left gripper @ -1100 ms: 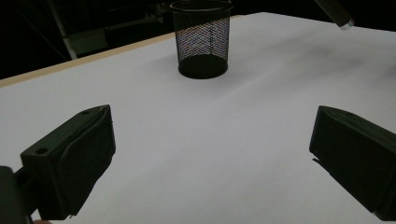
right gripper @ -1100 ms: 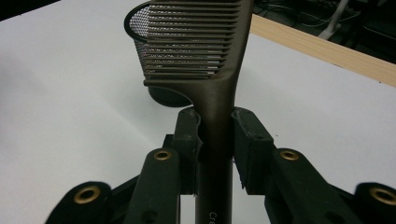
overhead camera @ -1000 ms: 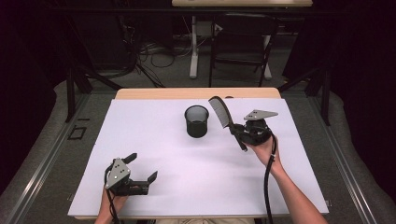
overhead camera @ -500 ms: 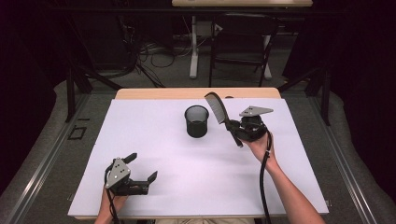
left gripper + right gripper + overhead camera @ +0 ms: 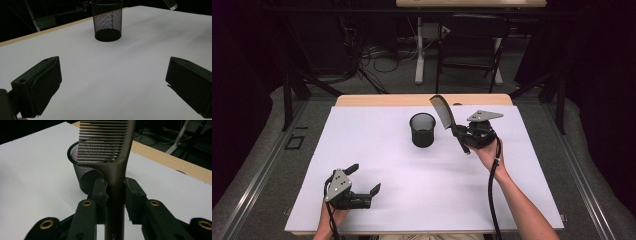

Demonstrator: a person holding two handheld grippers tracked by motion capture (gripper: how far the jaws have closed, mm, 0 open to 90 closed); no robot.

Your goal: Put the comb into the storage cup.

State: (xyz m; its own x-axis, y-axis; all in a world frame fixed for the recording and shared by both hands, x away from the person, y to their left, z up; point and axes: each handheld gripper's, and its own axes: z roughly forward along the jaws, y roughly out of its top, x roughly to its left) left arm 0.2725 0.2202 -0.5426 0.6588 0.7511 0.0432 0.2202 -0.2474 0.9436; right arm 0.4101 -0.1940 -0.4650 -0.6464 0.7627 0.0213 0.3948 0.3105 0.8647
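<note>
Right gripper (image 5: 460,134) was clamped on the handle of a dark comb (image 5: 443,111); in the right gripper view both pads pressed the handle (image 5: 115,202) from either side. The comb stood raised off the table, teeth end up and tilted toward the black mesh cup (image 5: 422,129), just beside the cup's rim on its right. The cup stood upright on the white sheet (image 5: 402,175) near the table's far middle. Left gripper (image 5: 365,178) rested low at the near left of the sheet, well apart from the cup, jaws spread wide with nothing between them.
</note>
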